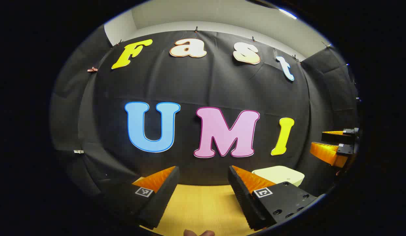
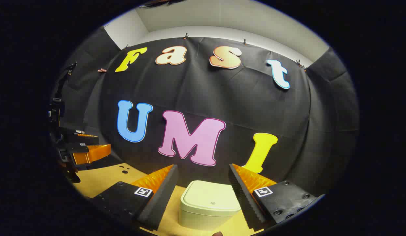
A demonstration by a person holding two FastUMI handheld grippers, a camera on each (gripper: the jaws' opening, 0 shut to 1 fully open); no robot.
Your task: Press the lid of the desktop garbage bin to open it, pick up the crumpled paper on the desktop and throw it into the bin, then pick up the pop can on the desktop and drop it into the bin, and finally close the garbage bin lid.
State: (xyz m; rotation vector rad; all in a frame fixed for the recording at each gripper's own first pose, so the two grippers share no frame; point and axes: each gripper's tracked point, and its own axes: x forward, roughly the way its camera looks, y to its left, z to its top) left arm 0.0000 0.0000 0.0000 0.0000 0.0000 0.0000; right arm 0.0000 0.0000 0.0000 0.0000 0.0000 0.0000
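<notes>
The yellow wooden surface (image 2: 104, 178) ran up to the black cloth wall (image 2: 203, 98) at its far edge. On it, close to that far edge, stood the garbage bin (image 2: 208, 205), pale and boxy with rounded corners, upright, its lid (image 2: 211, 196) down and flat.

In the right gripper view the right gripper (image 2: 203, 193) hung above the surface with its fingers wide apart, nothing held between them; the bin sat straight ahead in the gap, the fingers on either side of it and not touching it. The left gripper (image 2: 88, 147) showed off toward the surface's left edge, raised.

In the left gripper view the left gripper (image 1: 203, 193) also stood with fingers spread apart and empty, bare surface (image 1: 203, 209) between them. The bin (image 1: 281, 175) lay beyond its right-hand finger, near the far edge. The right gripper (image 1: 334, 146) hung farther right, raised, its fingers parted.
</notes>
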